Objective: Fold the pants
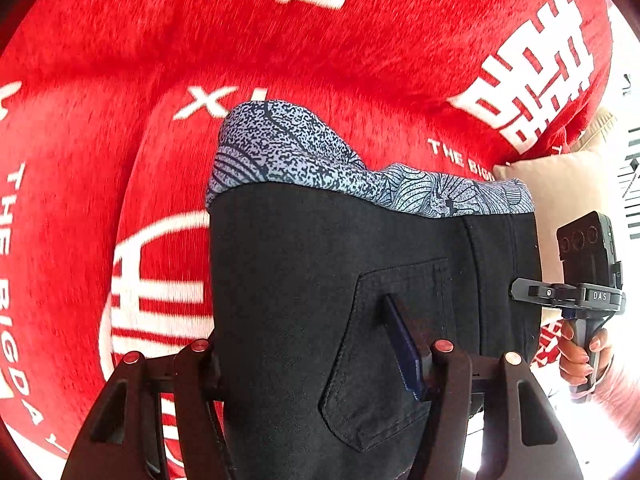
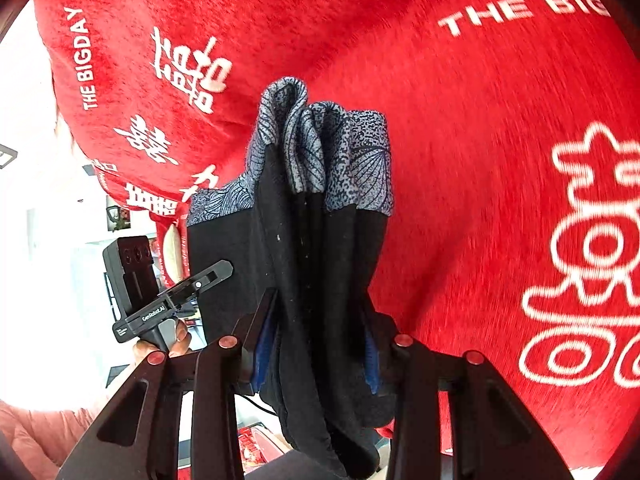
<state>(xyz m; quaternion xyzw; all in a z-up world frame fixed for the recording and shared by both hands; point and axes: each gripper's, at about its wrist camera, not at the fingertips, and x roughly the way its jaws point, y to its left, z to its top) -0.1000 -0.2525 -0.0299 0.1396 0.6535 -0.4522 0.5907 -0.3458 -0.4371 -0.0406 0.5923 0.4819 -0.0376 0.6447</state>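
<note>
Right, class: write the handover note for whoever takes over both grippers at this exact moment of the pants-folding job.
Left gripper: shut on the black pants, clamping a flat stretch beside the back pocket.
Right gripper: shut on a bunched edge of the same pants, several layers gathered between its fingers.
Where things are: the pants are stretched between the two grippers above the red blanket; the patterned waistband is at the far end from both cameras.
Done: both grips are secure.
Left: whether any fold is made cannot be told. Lay the pants on the blanket, fold, release.
</note>
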